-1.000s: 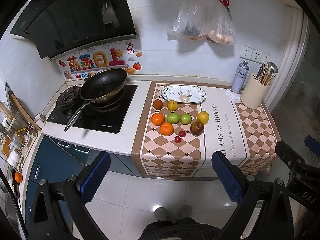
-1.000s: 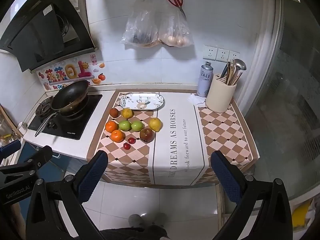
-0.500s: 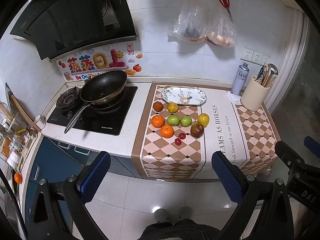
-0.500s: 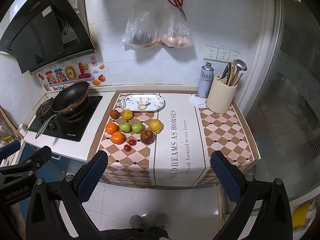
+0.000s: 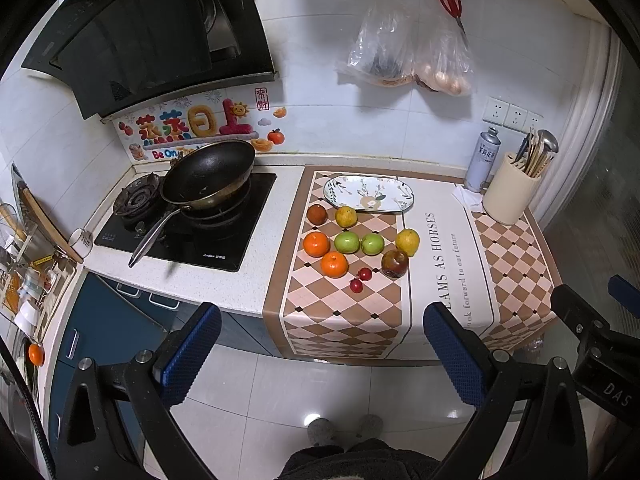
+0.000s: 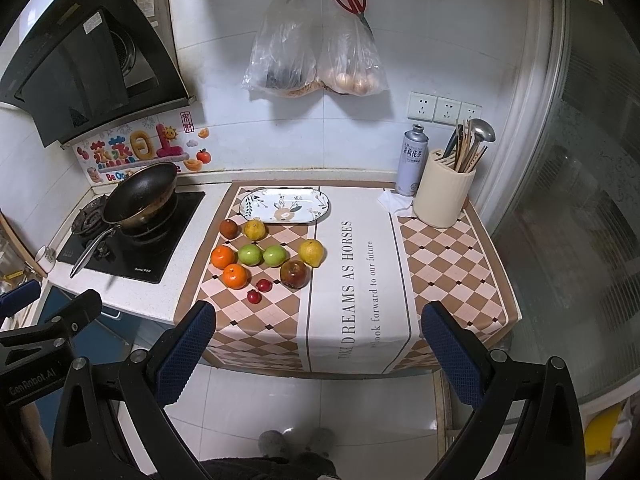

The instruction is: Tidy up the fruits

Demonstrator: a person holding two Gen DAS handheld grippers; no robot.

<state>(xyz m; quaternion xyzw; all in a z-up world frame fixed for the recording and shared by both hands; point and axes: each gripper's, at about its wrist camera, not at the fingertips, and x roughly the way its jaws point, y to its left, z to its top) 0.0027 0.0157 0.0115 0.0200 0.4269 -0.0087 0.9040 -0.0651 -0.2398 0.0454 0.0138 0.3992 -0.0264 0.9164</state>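
I see the fruits (image 6: pixel 264 254) clustered mid-frame on the table runner (image 6: pixel 360 280), the plate (image 6: pixel 285 205) just behind them (not touching), the pan (image 6: pixel 140 196) left, the utensil holder (image 6: pixel 442 196) upper right.

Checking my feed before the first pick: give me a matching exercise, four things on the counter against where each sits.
Things:
1. plate
2. wok
3. spray can
4. two small red fruits

Places:
A. on the stove
B. nearest the counter's front edge, in front of the other fruit
C. at the back of the mat, behind the fruit
D. by the wall, left of the utensil holder

Pairs: 1-C, 2-A, 3-D, 4-B
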